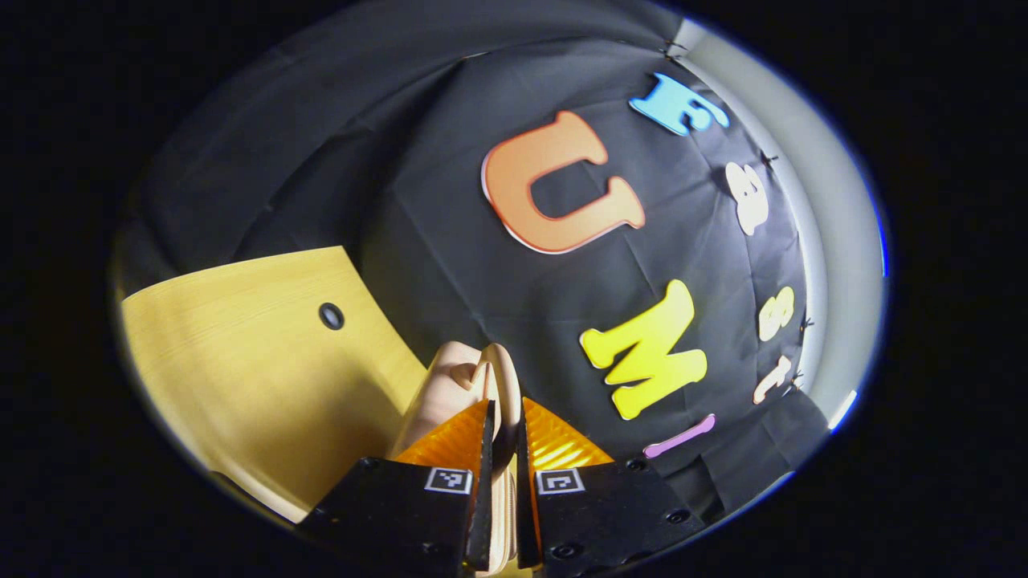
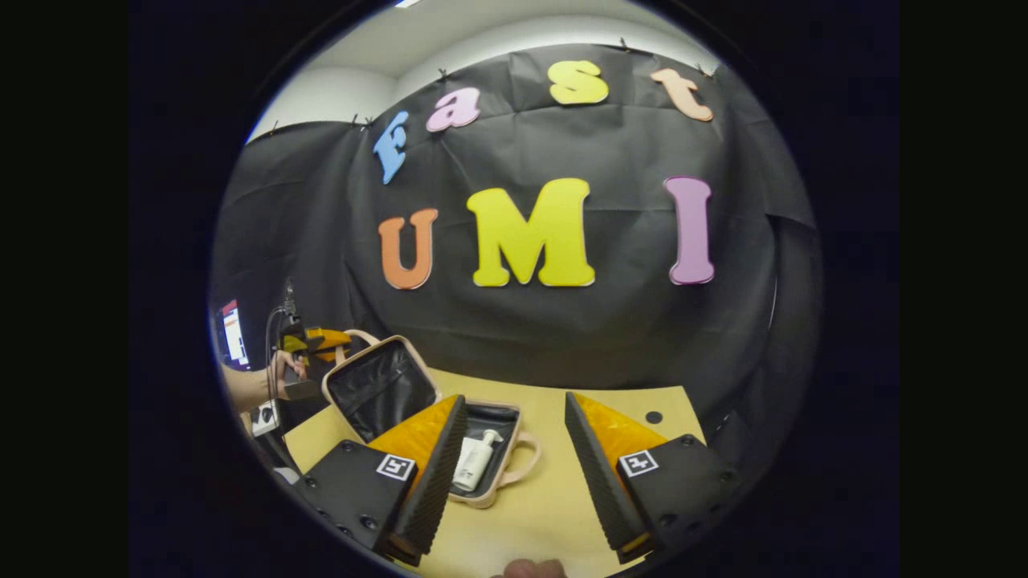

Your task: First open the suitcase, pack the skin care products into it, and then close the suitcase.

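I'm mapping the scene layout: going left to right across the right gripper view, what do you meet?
Hand holding the left gripper → raised suitcase lid → white bottle in the suitcase → suitcase handle → table hole.

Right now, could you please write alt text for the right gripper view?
An open pink suitcase sits on a wooden table, a white skin care bottle lying inside. The right tongs hover open in front, while the left tongs hold the raised lid's handle.
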`<state>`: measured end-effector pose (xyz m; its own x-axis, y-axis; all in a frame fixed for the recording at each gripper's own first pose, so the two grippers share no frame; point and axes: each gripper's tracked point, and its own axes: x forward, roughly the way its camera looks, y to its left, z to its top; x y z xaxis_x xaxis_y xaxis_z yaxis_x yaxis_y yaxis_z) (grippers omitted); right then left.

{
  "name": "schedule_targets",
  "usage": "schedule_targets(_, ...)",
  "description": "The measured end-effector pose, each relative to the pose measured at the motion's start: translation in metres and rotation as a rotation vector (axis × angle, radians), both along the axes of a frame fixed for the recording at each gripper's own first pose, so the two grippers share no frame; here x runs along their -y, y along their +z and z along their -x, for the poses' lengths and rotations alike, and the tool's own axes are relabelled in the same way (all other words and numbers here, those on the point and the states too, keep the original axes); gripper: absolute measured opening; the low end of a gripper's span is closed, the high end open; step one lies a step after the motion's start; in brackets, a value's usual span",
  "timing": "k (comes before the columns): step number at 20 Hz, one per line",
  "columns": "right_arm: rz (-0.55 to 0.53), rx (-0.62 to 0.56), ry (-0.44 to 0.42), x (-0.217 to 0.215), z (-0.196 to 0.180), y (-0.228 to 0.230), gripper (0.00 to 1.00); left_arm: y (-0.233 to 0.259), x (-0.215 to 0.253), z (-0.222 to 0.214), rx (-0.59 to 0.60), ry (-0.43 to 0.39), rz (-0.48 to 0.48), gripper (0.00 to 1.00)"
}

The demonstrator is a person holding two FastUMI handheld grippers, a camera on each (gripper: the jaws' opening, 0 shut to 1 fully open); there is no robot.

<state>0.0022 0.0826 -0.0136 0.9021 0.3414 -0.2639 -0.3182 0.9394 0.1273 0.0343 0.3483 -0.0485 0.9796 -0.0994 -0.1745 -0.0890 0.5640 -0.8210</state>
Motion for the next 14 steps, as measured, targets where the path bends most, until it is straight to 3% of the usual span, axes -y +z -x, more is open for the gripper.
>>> schedule_targets(3, 0.029, 0.056, -0.079, 0.041, 0.001, 0.006, 0.74, 0.016, 0.056, -0.008, -0.012, -0.021, -0.175, 0.15)
schedule_targets(7, 0.050, 0.062, -0.119, 0.077, 0.009, 0.000, 0.74, 0.017, 0.142, -0.016, -0.007, -0.095, -0.394, 0.14)
schedule_targets(11, 0.059, 0.015, -0.156, 0.118, 0.011, -0.014, 0.74, -0.010, 0.221, -0.024, -0.021, -0.175, -0.592, 0.14)
schedule_targets(14, 0.082, 0.001, -0.202, 0.153, 0.014, -0.019, 0.74, -0.041, 0.271, -0.031, -0.049, -0.245, -0.680, 0.13)
